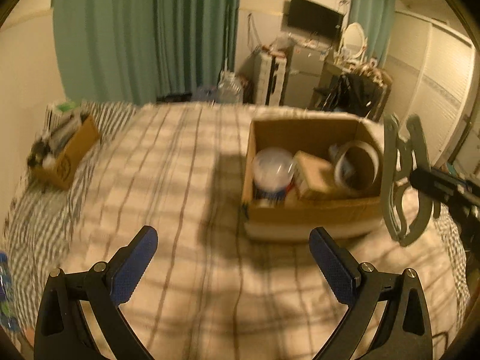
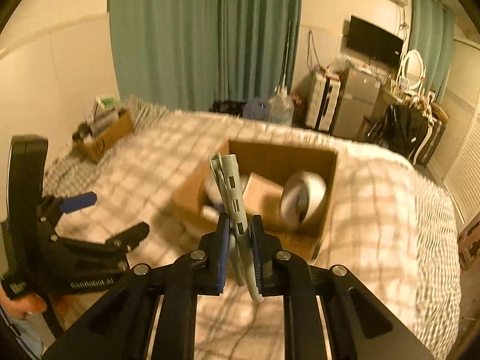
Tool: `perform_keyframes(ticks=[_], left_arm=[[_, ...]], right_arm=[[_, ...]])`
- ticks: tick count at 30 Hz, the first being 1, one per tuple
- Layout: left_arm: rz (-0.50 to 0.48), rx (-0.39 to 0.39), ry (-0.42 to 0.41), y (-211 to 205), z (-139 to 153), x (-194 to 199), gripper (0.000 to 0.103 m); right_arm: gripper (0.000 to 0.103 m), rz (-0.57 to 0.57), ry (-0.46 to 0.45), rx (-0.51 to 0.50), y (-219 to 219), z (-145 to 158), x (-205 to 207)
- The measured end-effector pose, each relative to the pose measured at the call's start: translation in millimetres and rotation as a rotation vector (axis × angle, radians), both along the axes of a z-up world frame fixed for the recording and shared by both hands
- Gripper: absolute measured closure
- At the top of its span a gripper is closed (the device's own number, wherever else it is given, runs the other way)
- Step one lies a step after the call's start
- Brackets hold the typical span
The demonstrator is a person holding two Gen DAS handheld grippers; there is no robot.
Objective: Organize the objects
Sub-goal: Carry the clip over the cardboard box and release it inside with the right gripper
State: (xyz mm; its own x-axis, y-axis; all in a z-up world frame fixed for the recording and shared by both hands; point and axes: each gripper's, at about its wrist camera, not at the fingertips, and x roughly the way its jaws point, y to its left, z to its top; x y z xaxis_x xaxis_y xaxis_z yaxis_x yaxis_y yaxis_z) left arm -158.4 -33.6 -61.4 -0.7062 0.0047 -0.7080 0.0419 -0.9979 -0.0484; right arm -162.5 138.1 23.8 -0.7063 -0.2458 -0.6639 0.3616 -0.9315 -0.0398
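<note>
My right gripper [image 2: 240, 225] is shut on a grey-green plastic clip [image 2: 232, 189] and holds it upright in the air in front of an open cardboard box [image 2: 327, 204]. In the left wrist view the clip [image 1: 403, 180] hangs at the box's right side [image 1: 312, 213]. The box holds a clear-lidded jar [image 1: 271, 165], a small brown carton [image 1: 315, 177] and a tape roll [image 1: 357, 165]. My left gripper [image 1: 234, 255] is open and empty above the checked bedspread, left of the box. It also shows in the right wrist view [image 2: 120, 216].
A second cardboard box [image 1: 69, 156] full of items sits at the bed's far left corner. Green curtains [image 1: 144, 33], water bottles [image 1: 229, 88], a suitcase and a dresser with a mirror stand beyond the bed. A plastic bottle [image 1: 4, 294] lies at the left edge.
</note>
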Motion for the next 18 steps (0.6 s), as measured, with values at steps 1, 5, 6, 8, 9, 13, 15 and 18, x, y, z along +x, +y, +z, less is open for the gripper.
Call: perform_keyframes(ticks=[1, 5, 6, 8, 9, 13, 15, 18], left_arm=[[-0.007, -0.010, 0.021, 2.6, 7.6, -5.5, 0.000], [-0.024, -0.033, 0.087, 10.4, 28.8, -31.2, 0.000], [-0.025, -0.034, 0.097, 11.3, 31.7, -37.2, 0.000], [-0.029, -0.029, 0.121, 13.0, 36.6, -52.1, 0.000], [-0.027, -0.029, 0.133, 13.8, 38.0, -61.0, 0.000], [-0.021, -0.024, 0.142, 17.9, 30.0, -90.3, 0.000], [-0.027, -0.020, 0.129, 20.1, 18.0, -103.7, 0.000], [-0.045, -0.036, 0.108, 25.9, -2.8, -117.5, 0.000]], right_arm=[[0.090, -0.003, 0.014, -0.003, 0.6, 9.1, -5.5], [0.090, -0.022, 0.047, -0.002, 0.4, 34.2, -37.5], [0.090, -0.028, 0.054, -0.001, -0.6, 36.5, -45.4], [0.090, -0.038, 0.037, -0.005, -2.0, 35.5, -67.0], [0.090, -0.041, 0.015, -0.024, -1.8, 31.7, -79.6], [0.090, -0.052, -0.083, -0.069, -0.1, 3.8, -118.0], [0.090, -0.076, -0.138, -0.087, 5.9, -20.2, -135.0], [0.090, -0.091, -0.172, -0.146, 16.1, -46.2, -148.4]])
